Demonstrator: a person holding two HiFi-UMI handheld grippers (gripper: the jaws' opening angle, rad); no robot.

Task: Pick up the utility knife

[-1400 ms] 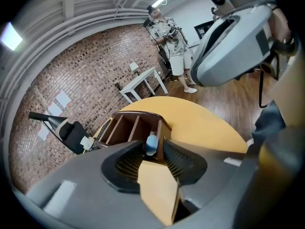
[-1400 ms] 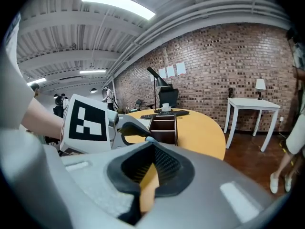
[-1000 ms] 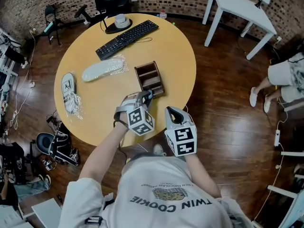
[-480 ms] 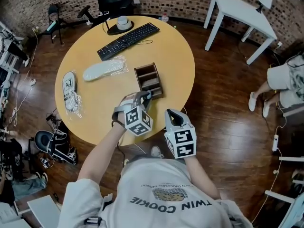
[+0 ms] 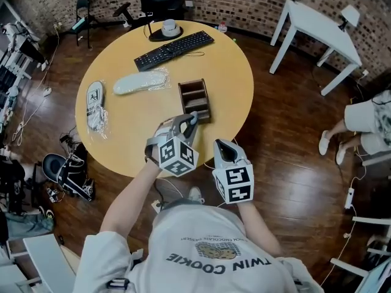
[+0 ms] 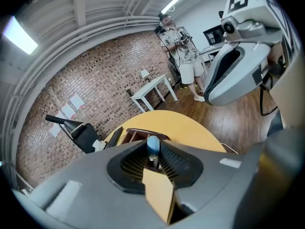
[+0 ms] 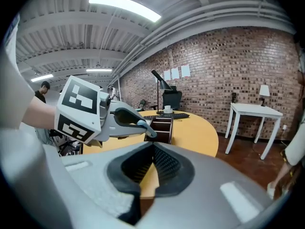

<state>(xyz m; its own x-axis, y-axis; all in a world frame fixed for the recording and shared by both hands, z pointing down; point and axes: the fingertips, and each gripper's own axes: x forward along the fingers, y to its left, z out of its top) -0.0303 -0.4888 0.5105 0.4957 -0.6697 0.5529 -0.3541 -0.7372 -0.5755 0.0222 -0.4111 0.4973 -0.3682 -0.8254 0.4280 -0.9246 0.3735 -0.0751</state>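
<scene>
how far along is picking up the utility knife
Done: the left claw is shut on the utility knife, which looks raised beside the wooden organizer. In hand: the knife, over the round table. Left: little, perhaps carrying it clear. The right claw is shut and empty.

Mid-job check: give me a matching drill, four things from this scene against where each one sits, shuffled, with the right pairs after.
Things:
1 keyboard
2 wooden organiser
3 utility knife
4 white table

Places:
a between the jaws of the left gripper
b on the floor, right of the round table
c far side of the round table
d near the round table's middle

Pairs: 1-c; 2-d; 3-a; 4-b
</scene>
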